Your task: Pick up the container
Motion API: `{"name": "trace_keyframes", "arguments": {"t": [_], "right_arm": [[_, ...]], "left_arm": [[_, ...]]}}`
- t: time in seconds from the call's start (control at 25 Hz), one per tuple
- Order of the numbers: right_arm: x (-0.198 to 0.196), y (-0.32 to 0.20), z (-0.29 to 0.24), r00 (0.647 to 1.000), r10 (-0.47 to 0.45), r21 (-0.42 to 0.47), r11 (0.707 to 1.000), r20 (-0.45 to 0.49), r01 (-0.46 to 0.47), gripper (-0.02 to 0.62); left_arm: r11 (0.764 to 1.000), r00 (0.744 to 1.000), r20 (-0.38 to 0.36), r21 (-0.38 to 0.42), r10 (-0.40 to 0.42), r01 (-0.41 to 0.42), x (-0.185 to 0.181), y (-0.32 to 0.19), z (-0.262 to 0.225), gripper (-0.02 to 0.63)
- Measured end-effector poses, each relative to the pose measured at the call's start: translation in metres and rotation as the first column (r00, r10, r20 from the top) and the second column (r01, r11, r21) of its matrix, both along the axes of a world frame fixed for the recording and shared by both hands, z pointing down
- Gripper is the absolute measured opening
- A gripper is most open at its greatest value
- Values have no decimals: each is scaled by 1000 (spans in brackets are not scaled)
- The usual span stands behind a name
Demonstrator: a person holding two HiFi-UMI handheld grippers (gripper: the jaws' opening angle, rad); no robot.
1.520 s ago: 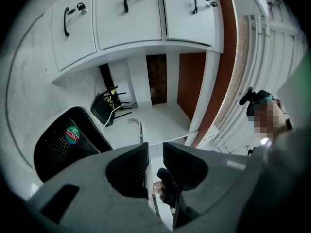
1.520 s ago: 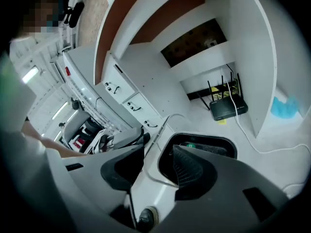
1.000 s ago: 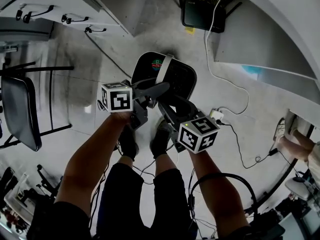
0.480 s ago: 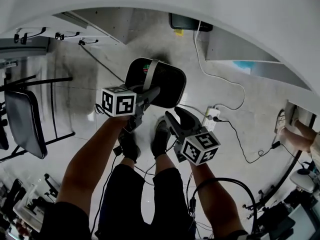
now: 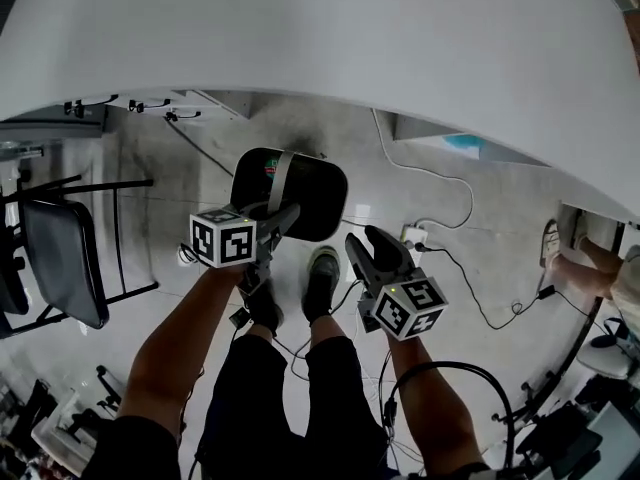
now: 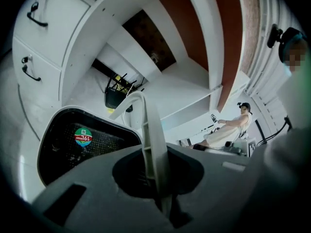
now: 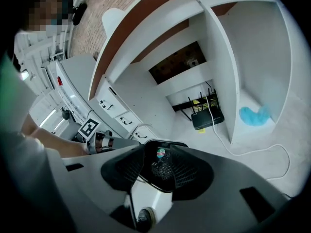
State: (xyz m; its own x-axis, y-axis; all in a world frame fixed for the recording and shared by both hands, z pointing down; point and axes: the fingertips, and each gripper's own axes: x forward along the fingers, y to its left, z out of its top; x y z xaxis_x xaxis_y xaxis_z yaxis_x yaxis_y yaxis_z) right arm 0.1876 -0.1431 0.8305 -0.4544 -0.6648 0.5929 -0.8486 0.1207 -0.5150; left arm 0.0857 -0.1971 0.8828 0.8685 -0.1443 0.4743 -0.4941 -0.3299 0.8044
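Note:
A black container [image 5: 300,183] with a white handle [image 5: 279,170] hangs above the floor in front of the person's feet. My left gripper [image 5: 283,214] is shut on that handle. In the left gripper view the white handle [image 6: 148,125] runs straight into the closed jaws, and the container [image 6: 68,154] with its round green and red sticker hangs to the left. My right gripper [image 5: 366,240] is open and holds nothing, a little right of and nearer than the container. Through its gap the right gripper view shows the container [image 7: 158,171].
A white desk top [image 5: 350,58] overhangs the far side, with drawers [image 5: 120,108] at the left. A dark chair [image 5: 60,258] stands at the left. A power strip [image 5: 412,236] and cables lie on the floor by the shoes [image 5: 322,278]. Another person [image 5: 590,268] is at the right edge.
The left gripper's jaws have closed on the handle and carried the container leftward. The right gripper has drawn back from the container toward the person.

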Motion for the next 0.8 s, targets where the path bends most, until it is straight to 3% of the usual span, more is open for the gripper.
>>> {"name": "trace_keyframes", "arguments": {"t": [0.32,0.8], "right_arm": [[-14,-12,-86,999,-30,73,997,-20,31,137],[-35,-26,-243,997,-59,199,978,-53,68,48]], "left_arm": [[994,997,6,79,-73,72,-38,1,-98,26],[978,979,-19,36,-205,205,-101,26,-277,26]]}}
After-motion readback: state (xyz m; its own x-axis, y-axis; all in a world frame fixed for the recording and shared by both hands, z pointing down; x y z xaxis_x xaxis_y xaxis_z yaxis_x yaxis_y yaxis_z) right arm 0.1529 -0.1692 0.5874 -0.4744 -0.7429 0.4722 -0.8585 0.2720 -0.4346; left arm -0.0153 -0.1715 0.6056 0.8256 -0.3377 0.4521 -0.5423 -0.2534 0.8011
